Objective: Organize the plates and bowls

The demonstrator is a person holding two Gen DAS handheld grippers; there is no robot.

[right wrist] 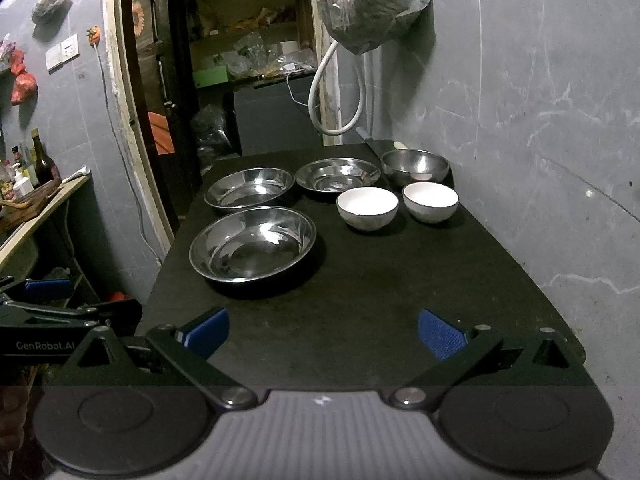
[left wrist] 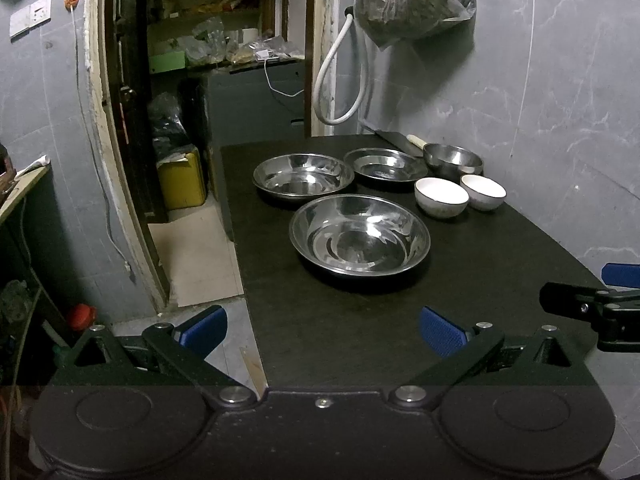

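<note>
Three shallow steel plates lie on the dark table (left wrist: 360, 340): the nearest plate (left wrist: 359, 235) (right wrist: 253, 244), one at the back left (left wrist: 303, 176) (right wrist: 250, 188) and one at the back middle (left wrist: 385, 165) (right wrist: 338, 175). A steel bowl (left wrist: 453, 159) (right wrist: 415, 166) stands at the back by the wall. Two white bowls (left wrist: 441, 197) (left wrist: 483, 191) (right wrist: 367, 208) (right wrist: 430, 201) sit side by side in front of it. My left gripper (left wrist: 322, 330) is open, empty, above the table's near left edge. My right gripper (right wrist: 324, 330) is open and empty over the near table.
A knife (left wrist: 394, 138) lies at the table's far end by the grey wall. A bag (left wrist: 412, 0) hangs above on the wall, with a white hose (left wrist: 332, 80) beside it. Left of the table lies floor, a doorway to a storeroom and a yellow canister (left wrist: 182, 180).
</note>
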